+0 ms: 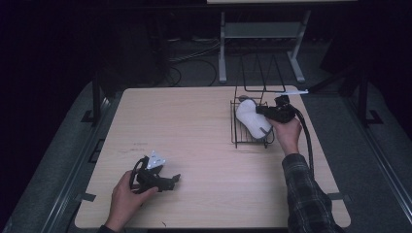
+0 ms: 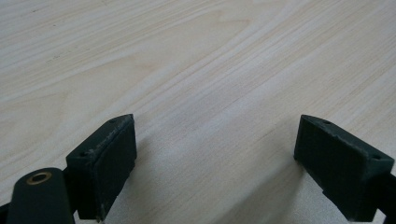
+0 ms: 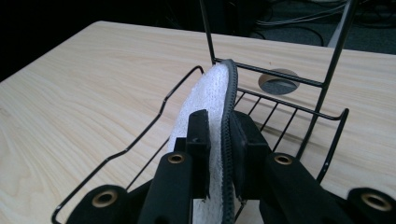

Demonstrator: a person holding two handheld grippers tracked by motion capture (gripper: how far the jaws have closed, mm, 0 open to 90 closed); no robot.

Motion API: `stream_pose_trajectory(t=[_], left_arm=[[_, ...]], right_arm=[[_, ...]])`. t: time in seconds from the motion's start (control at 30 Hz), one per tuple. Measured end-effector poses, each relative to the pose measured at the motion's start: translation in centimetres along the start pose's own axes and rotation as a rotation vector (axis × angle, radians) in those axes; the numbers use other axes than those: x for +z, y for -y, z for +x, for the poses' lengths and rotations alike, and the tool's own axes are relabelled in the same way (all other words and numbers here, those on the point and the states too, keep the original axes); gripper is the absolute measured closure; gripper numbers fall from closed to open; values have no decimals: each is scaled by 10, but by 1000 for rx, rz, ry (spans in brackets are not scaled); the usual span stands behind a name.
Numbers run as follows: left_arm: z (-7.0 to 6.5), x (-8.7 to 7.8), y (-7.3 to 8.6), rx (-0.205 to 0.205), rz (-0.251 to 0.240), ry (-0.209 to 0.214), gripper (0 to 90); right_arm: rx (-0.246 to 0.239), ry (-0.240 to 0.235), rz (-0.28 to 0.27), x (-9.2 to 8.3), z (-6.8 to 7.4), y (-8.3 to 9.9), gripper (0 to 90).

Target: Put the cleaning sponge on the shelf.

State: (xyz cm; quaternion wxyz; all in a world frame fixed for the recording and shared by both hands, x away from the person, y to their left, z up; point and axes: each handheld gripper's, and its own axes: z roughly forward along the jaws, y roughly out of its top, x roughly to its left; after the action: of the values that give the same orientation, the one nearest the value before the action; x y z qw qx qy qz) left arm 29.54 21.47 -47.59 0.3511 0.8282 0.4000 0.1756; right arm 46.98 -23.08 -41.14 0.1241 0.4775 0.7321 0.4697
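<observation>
White slipper (image 3: 210,100) on edge in the wire rack (image 3: 140,142), being pinched between the right gripper's (image 3: 219,140) jaws; left gripper (image 2: 215,158) being held open over bare table (image 2: 187,56).

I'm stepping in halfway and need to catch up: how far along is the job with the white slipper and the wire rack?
Done: the white slipper stands on edge inside the black wire rack. In hand: the right claw holds it by the sole edge, pads on both sides. Left: probably letting go and drawing the claw out of the rack. The left claw rests open over bare table, holding nothing.
</observation>
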Motion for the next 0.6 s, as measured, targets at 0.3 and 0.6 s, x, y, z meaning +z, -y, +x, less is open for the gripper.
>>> stream_pose_trajectory(t=[0.3, 0.6], left_arm=[[0, 0, 0, 0, 0, 0, 122], [0, 0, 0, 0, 0, 0, 122]], right_arm=[[12, 29, 7, 2, -6, 3, 745], [-3, 75, 42, 6, -8, 6, 643]])
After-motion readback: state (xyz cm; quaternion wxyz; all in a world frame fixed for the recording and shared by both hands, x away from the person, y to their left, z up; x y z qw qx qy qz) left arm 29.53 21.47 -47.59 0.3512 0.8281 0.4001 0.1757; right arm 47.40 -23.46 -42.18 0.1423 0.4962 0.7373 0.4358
